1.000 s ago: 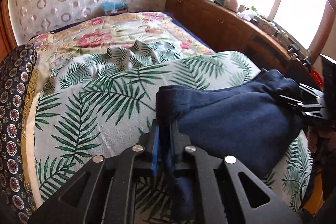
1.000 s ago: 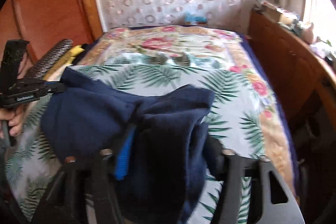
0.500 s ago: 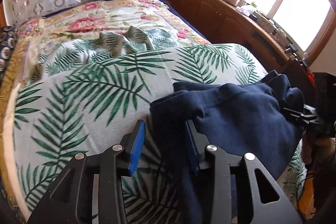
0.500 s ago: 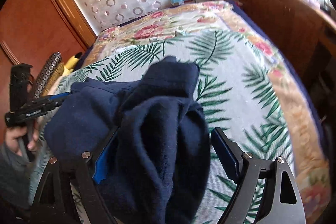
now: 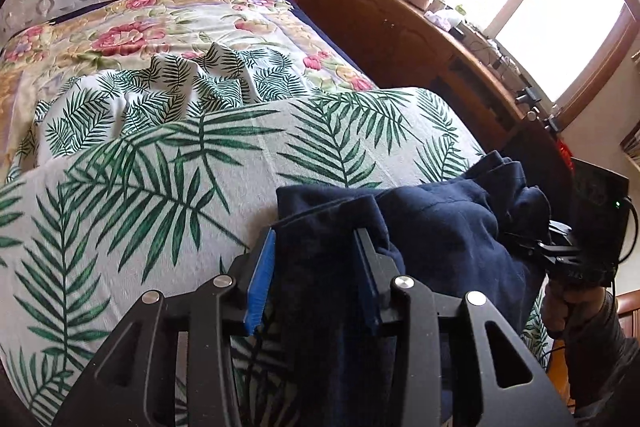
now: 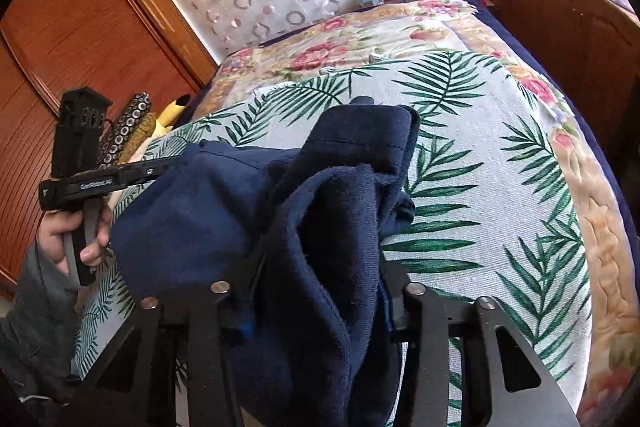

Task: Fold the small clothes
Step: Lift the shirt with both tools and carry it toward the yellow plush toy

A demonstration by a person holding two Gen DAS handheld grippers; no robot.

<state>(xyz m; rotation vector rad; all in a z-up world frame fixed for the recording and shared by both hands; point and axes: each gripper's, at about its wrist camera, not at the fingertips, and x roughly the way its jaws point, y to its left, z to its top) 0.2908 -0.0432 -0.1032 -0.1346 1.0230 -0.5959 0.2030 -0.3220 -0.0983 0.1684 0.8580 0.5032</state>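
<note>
Two grippers, left (image 5: 316,267) part-open and right (image 6: 316,303) closing, each have the navy garment (image 5: 440,239) between their jaws (above the bed (image 5: 160,163)).

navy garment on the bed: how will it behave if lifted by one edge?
Likely floppy: the navy garment lies bunched in soft folds and sags between the right gripper fingers. Probably grippy rather than slippery, since its surface looks fuzzy. It seems thick, so it may hang heavy and unfold, dragging over the bedspread.
</note>
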